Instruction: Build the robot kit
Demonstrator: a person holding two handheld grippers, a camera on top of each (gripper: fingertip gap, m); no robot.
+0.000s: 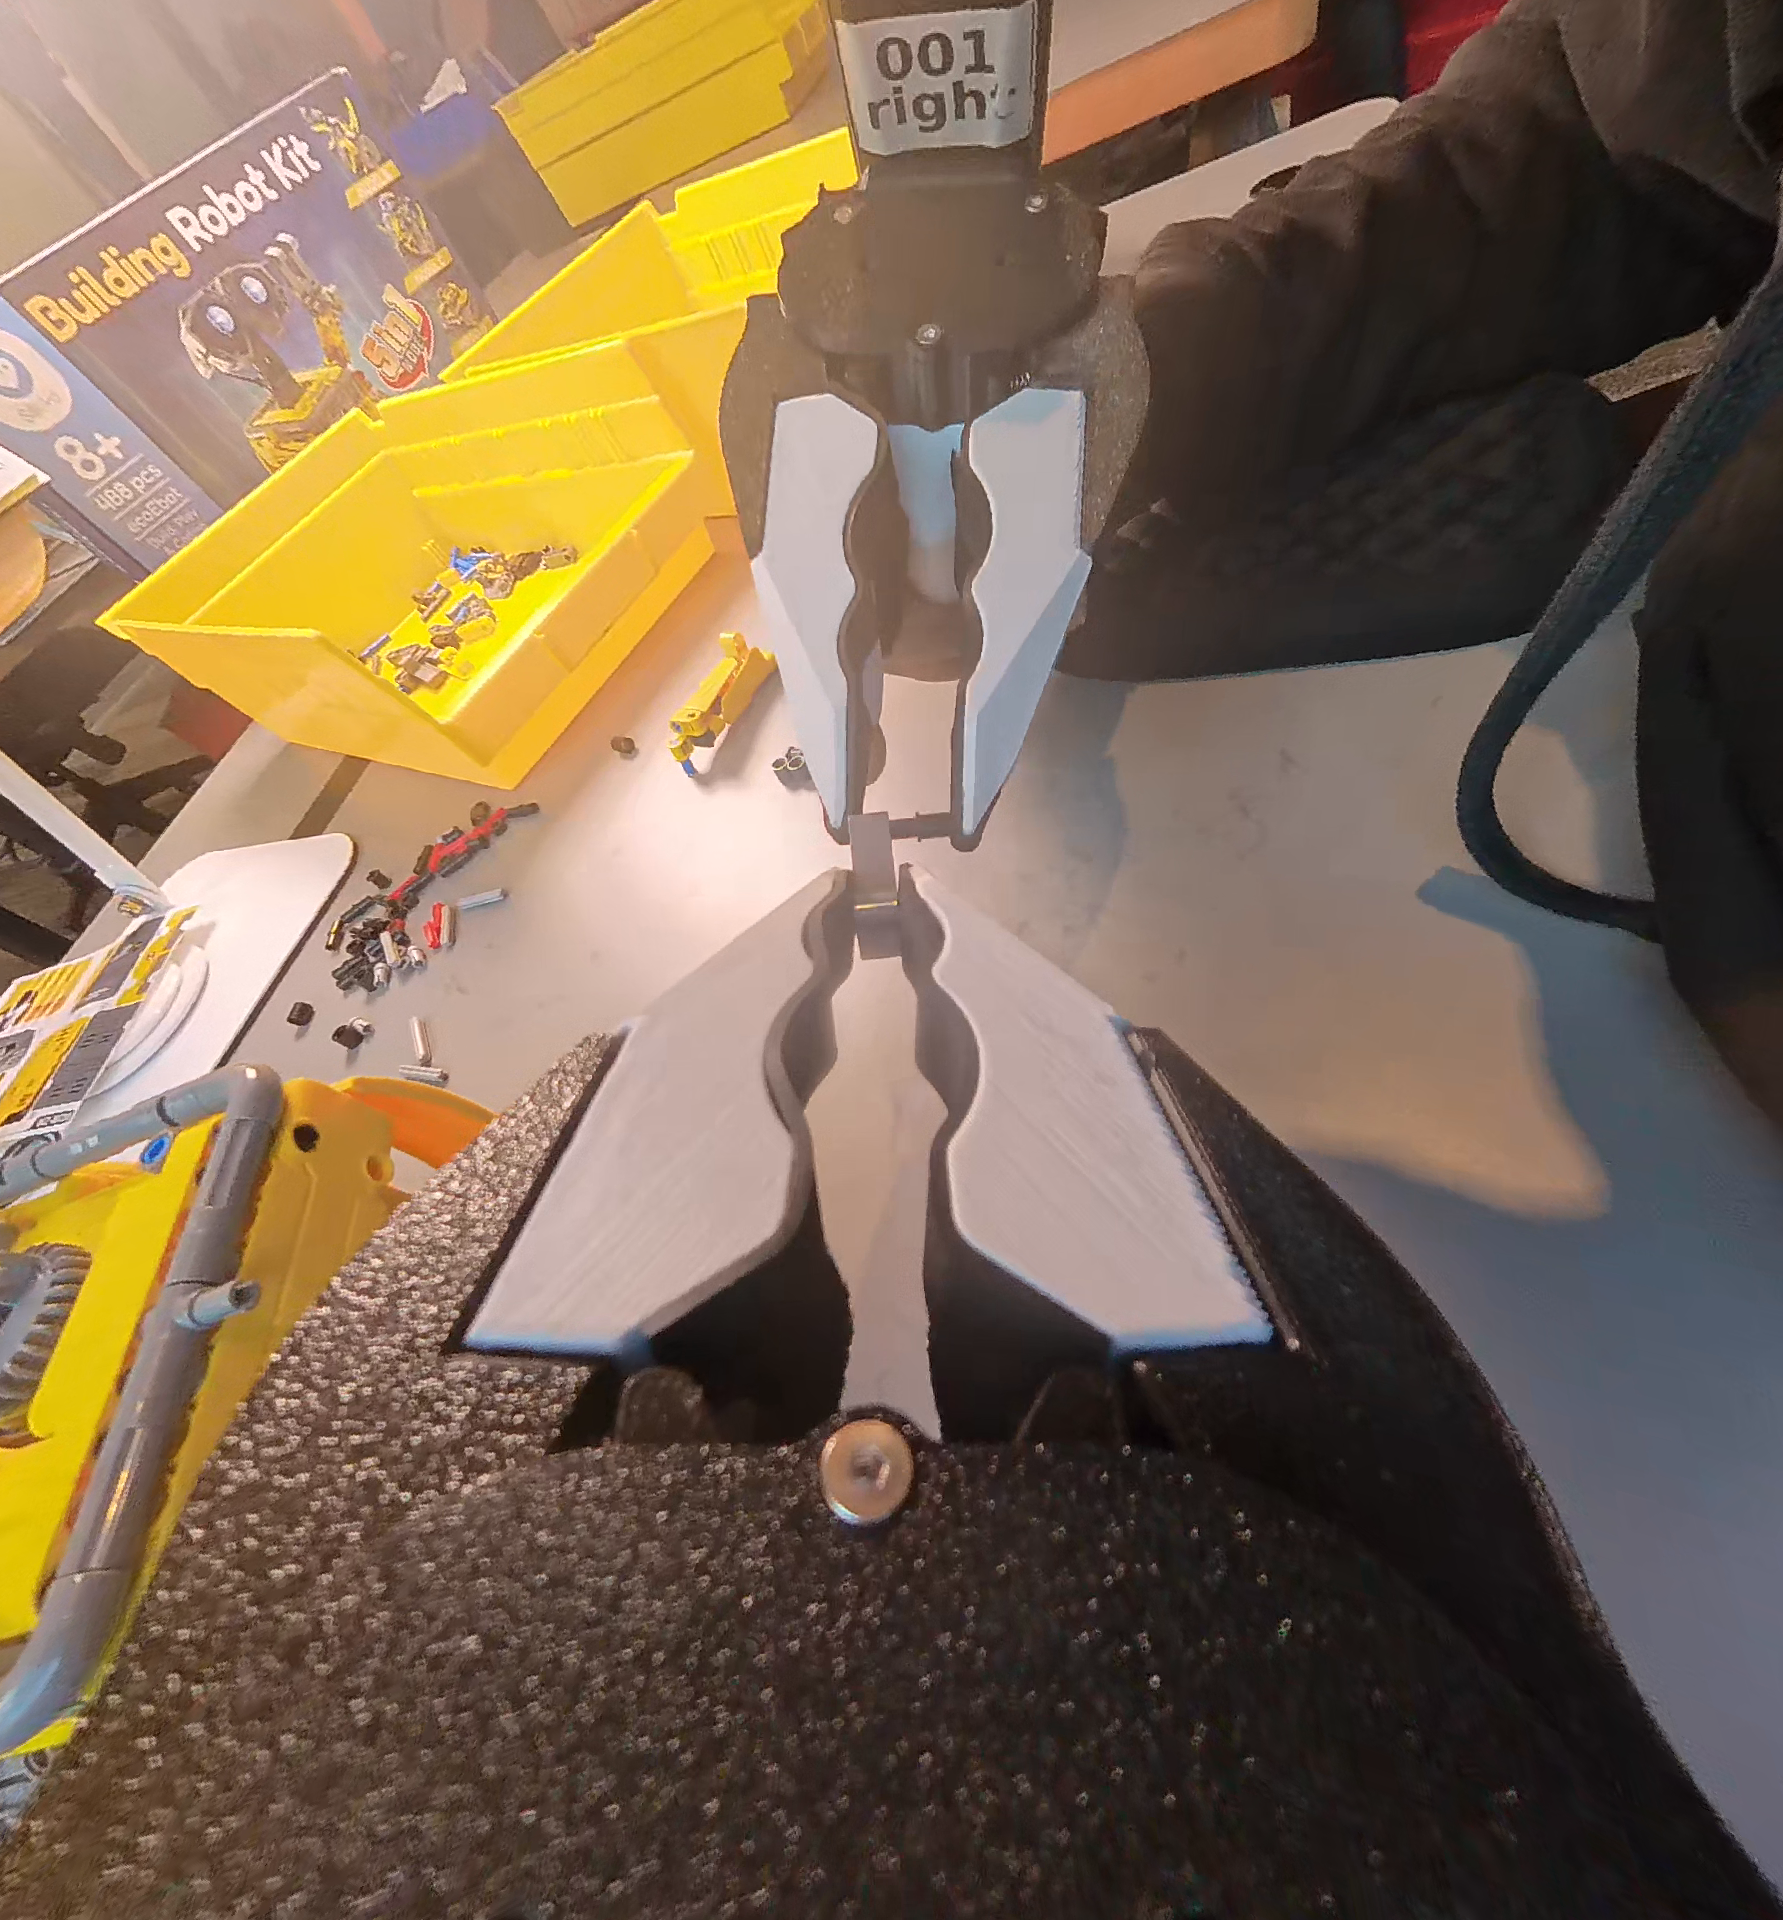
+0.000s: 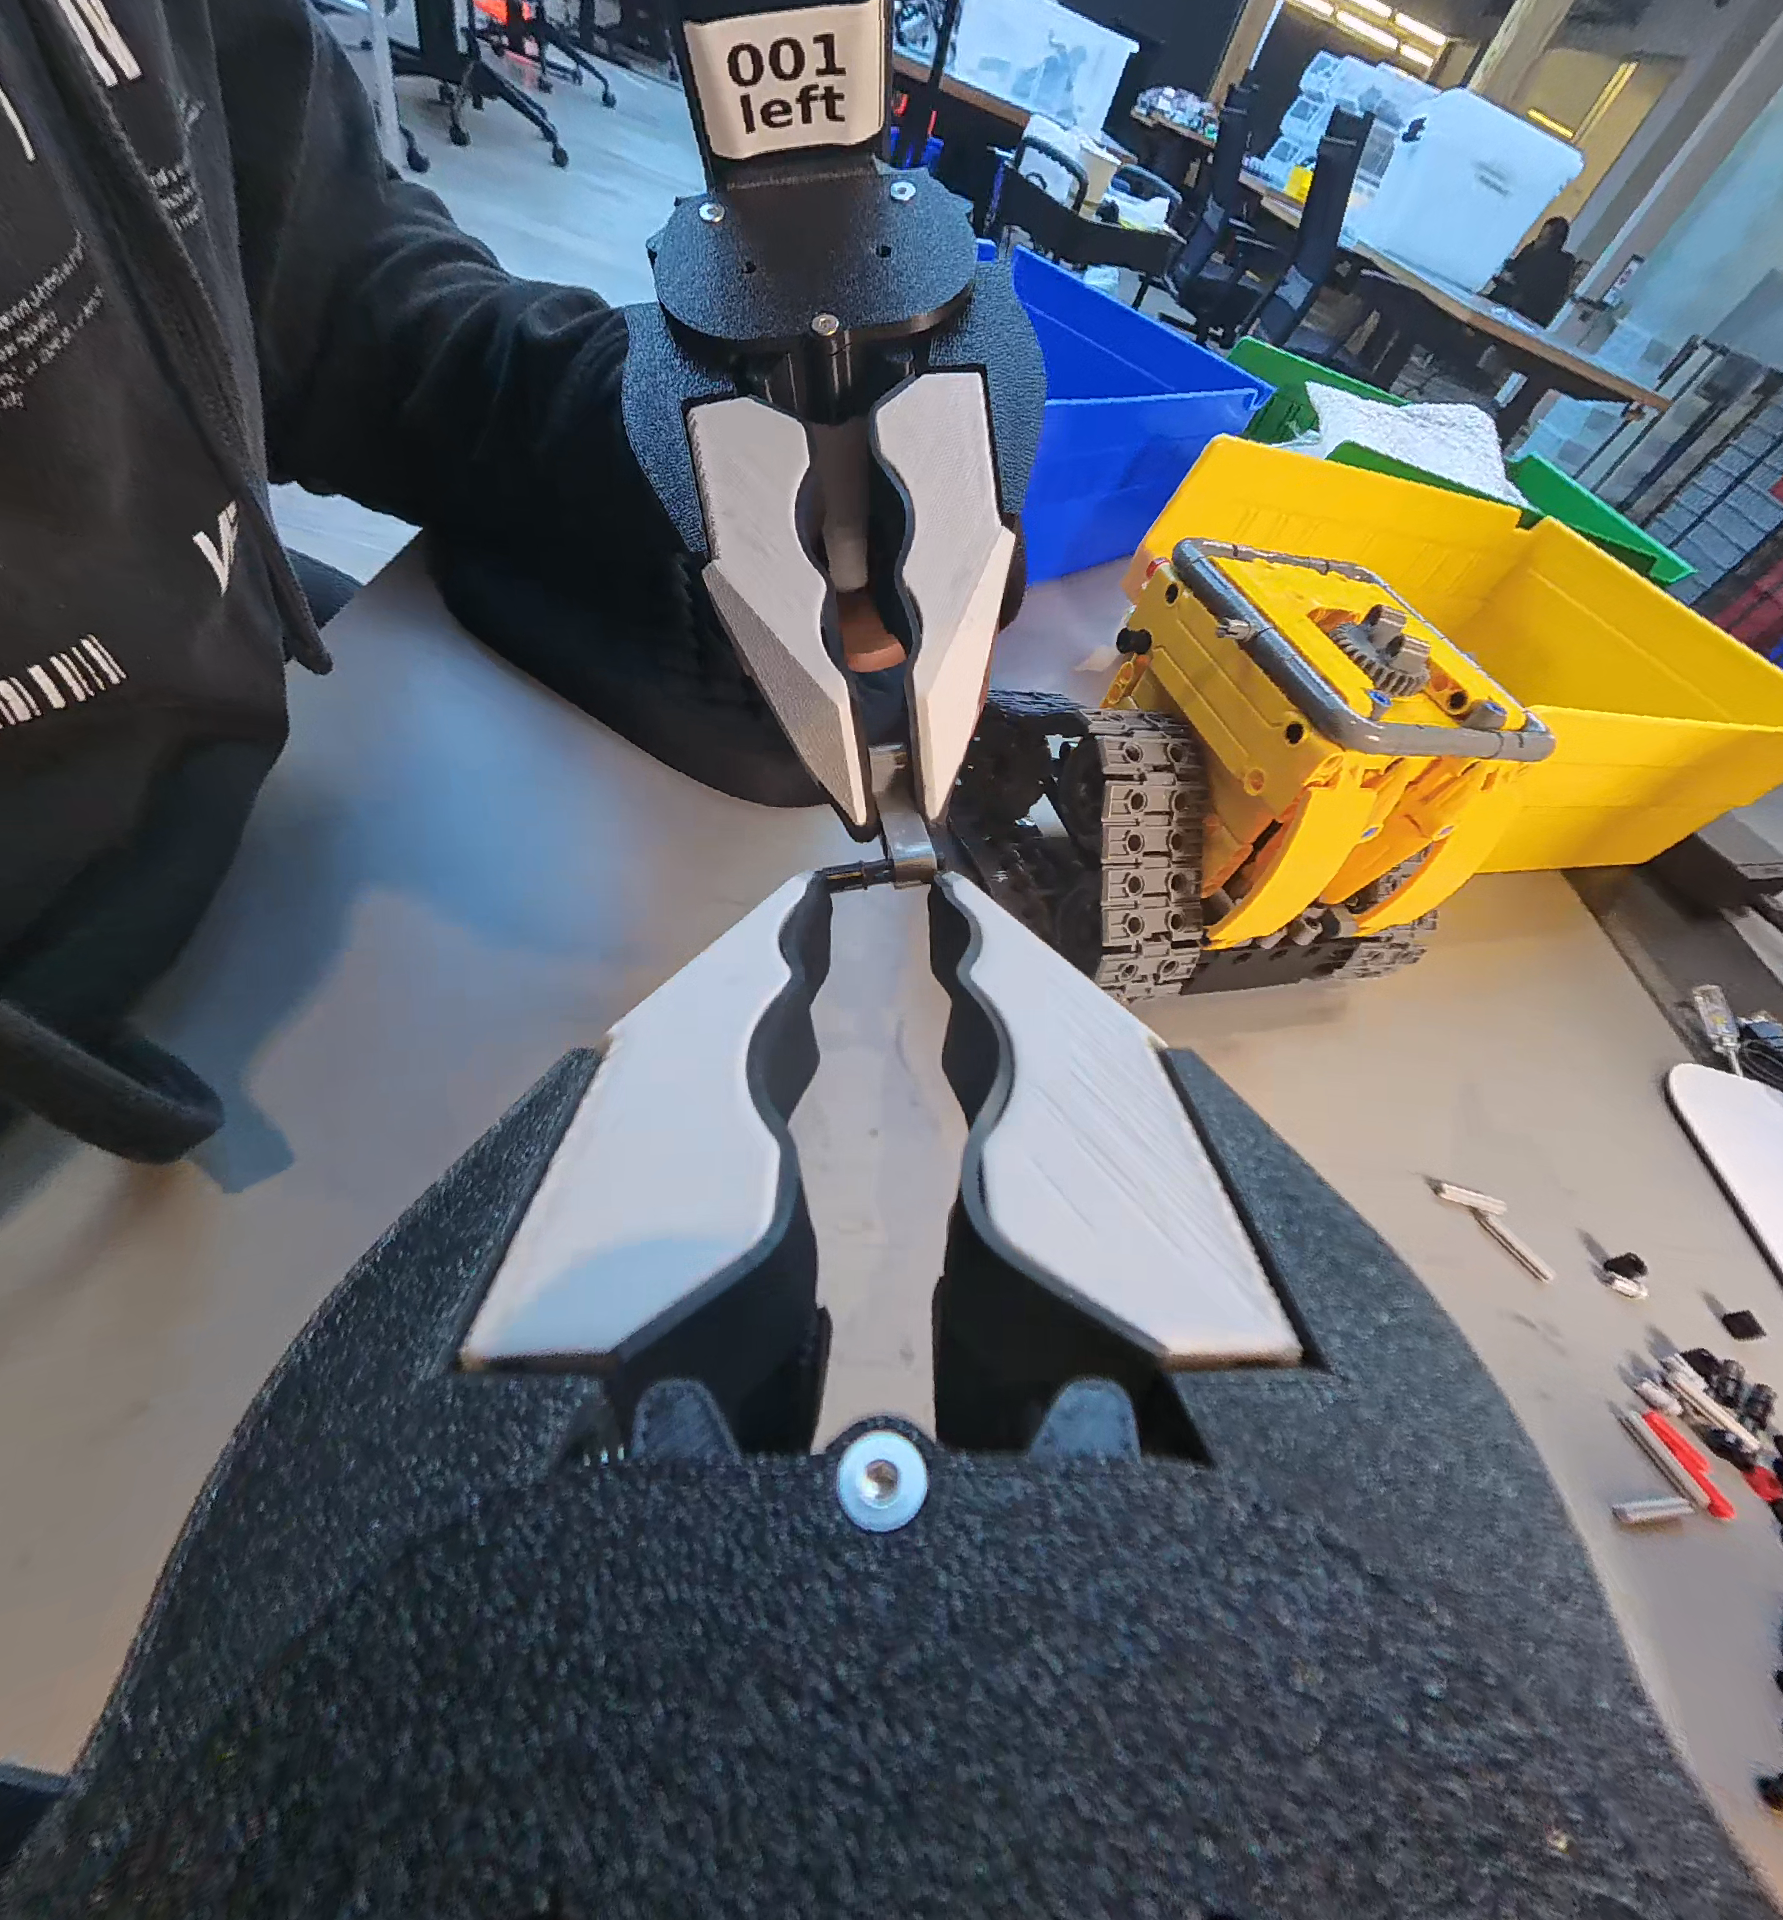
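Grey plastic, a small building-kit beam (image 1: 874, 871), sits pinched between the tips of the left gripper (image 1: 874, 906), whose pale fingers close tightly on its lower end above the surface (image 1: 1230, 987). A short black pin (image 1: 918, 827) juts sideways from the beam's upper end, and the right gripper (image 1: 902, 821) meets it tip to tip from the opposite side, its two fingers clenched across the pin and the beam's top. In the right wrist view the same pairing shows: the right gripper (image 2: 879, 881) clamps the pin (image 2: 851, 875) and the round end of the beam (image 2: 908, 847), while the left gripper (image 2: 892, 805) comes down from above and grips the beam's other end. Both tools are held by black-gloved hands, one glove (image 1: 1386, 436) behind the right gripper and a dark sleeve (image 2: 399, 343) behind the left.

Just beside the grippers stands a yellow tracked model (image 2: 1313, 758) with grey treads, a grey tube frame and a gear on top. Behind it lies an open yellow bin (image 2: 1645, 707), with a blue bin (image 2: 1105, 416) and green bins (image 2: 1593, 509) farther back. On the other side, another yellow bin (image 1: 274, 613) holds a few small pieces, and a blue kit box (image 1: 191, 343) stands behind it. Loose black, red and grey pins (image 1: 419, 904) are scattered on the surface near a white board (image 1: 263, 894) and a sheet of printed stickers (image 1: 45, 1029).
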